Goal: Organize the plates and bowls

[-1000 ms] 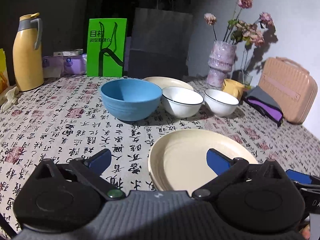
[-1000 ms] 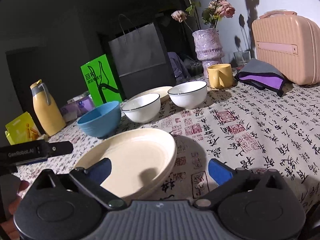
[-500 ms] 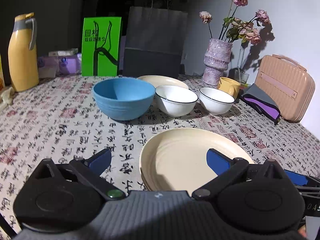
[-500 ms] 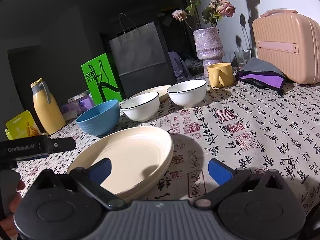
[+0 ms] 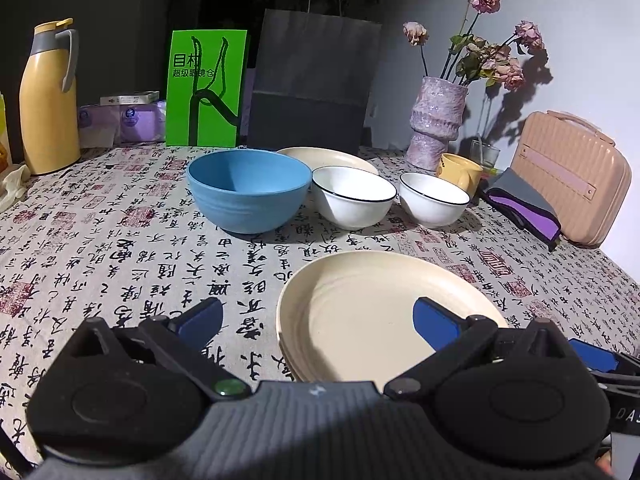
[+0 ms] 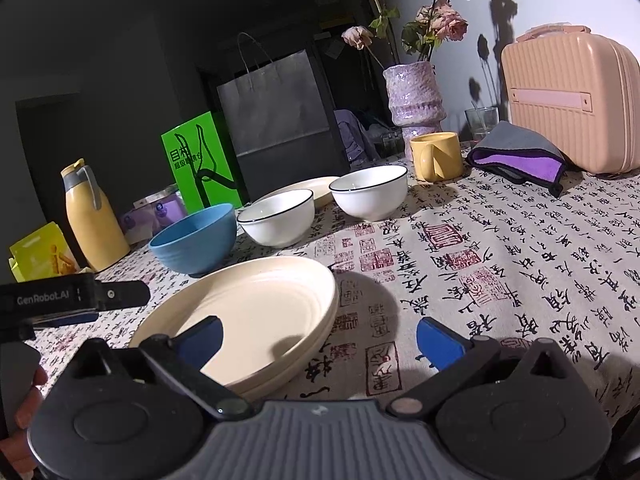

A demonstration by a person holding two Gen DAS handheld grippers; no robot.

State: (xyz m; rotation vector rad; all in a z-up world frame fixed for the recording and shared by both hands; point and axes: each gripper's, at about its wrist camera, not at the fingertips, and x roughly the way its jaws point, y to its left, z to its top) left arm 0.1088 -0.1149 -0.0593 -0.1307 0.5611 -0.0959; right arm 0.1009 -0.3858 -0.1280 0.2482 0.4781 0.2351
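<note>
**A:** Since size comes first, what covers the bench [image 5: 120,248]?

**B:** A pale cloth printed with black calligraphy and red seals, matte and flat. Next down are a ribbed pink hard case [image 5: 568,176] with rounded corners, and a dark paper bag [image 5: 312,92] with twine handles.

**A:** And the dishes?

**B:** Near the grippers sits a round cream plate [image 5: 360,312], smooth, with faint rings inside. In the right wrist view a second rim seems to show under it, so it may be a stack of two; I can't be sure. A third cream plate [image 5: 328,157] lies behind the bowls. There are three bowls in a row: one matte blue bowl [image 5: 248,192], biggest, then two glossy white bowls with thin dark rims, the larger [image 5: 354,202] beside the blue one and the smaller [image 5: 434,200] to its right, close together.

**A:** The grippers?

**B:** Left gripper [image 5: 316,320]: jaws wide apart, holding nothing, blue pads straddling the near plate's left edge. Right gripper [image 6: 318,338]: jaws equally spread, bare, its left pad over that plate's near rim.

**A:** Changed from a second ago?

**B:** The dishes haven't shifted on the cloth. The left view has swung slightly, so the near plate sits further right again than half a second ago.

**A:** Smaller things?

**B:** One mottled lilac vase [image 5: 436,120], one yellow flask [image 5: 50,100], one yellow mug [image 6: 438,156].
</note>
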